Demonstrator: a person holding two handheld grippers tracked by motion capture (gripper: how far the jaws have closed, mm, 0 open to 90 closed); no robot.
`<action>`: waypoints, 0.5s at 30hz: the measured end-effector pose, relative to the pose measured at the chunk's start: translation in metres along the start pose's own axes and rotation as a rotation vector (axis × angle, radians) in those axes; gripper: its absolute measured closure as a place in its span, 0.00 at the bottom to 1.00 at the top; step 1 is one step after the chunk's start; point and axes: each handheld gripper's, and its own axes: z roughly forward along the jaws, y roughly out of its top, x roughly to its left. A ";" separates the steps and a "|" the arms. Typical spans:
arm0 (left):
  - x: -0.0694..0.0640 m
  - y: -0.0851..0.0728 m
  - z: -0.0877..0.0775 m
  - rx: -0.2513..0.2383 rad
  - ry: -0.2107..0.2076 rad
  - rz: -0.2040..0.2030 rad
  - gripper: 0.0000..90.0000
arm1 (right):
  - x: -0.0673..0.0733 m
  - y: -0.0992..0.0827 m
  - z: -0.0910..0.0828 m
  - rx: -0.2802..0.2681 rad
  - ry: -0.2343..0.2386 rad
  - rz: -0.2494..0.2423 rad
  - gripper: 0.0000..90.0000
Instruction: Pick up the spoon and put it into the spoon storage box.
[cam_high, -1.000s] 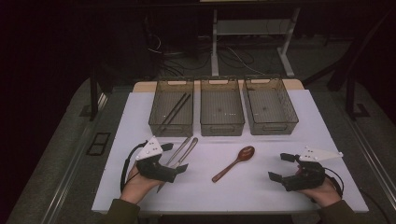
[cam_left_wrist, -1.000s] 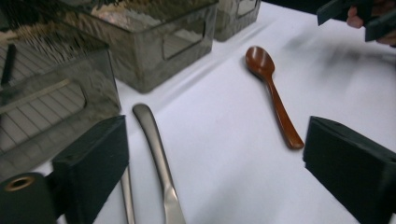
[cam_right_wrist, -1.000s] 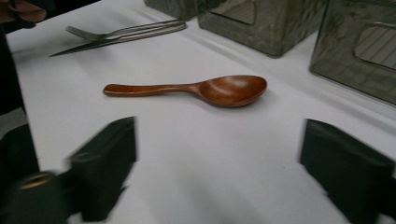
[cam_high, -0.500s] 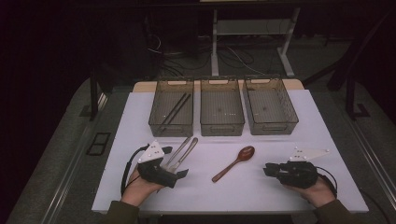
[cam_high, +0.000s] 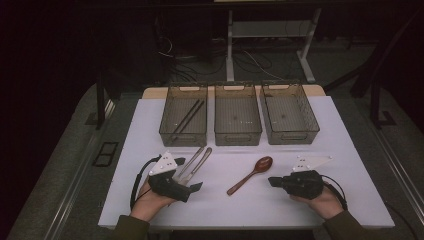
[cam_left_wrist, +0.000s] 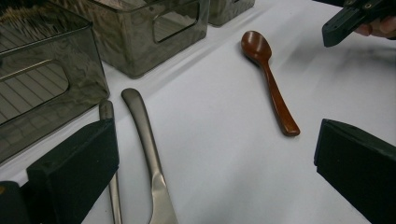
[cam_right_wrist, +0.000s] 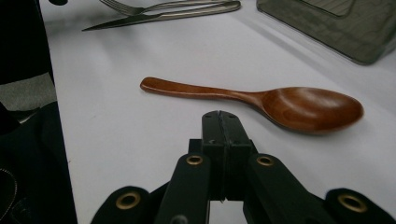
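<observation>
- Wooden spoon (cam_high: 251, 173) lies flat on the white desk (cam_high: 310, 210), between the two hands, in front of the middle bin (cam_high: 237, 116). Nothing touches it.
- Long axis runs diagonally in the high view: bowl toward the bins and the right side, handle end toward the person and the left.
- Right claw (cam_right_wrist: 220, 122): jaws have just been closing and now meet, pads pressed together with nothing between them. In the right gripper view the spoon lies crosswise just ahead of the tips, bowl to the right.
- Right claw is the nearer of the two; its tips point left, at the spoon's bowl end, near but apart.
- Left claw (cam_left_wrist: 215, 154): jaws stand wide, empty. It rests over the metal knife (cam_left_wrist: 148, 154) and fork (cam_left_wrist: 110, 154); the spoon is farther off, ahead and to its right.
- Judgement: a grasp by the right claw would need the jaws reopened and set across the handle.
- Left bin (cam_high: 183, 117) holds dark chopsticks (cam_high: 186, 119); right bin (cam_high: 290, 114) looks empty.
</observation>
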 end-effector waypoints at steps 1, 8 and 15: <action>0.000 0.000 0.000 -0.002 -0.002 -0.001 0.00 | 0.000 0.001 0.002 0.000 0.001 0.001 0.98; 0.001 0.000 -0.001 -0.005 0.000 -0.003 0.00 | 0.004 0.009 0.018 0.011 0.037 -0.023 0.98; 0.001 0.000 0.000 -0.004 -0.001 -0.002 0.00 | 0.008 0.015 0.032 0.021 0.062 -0.042 0.98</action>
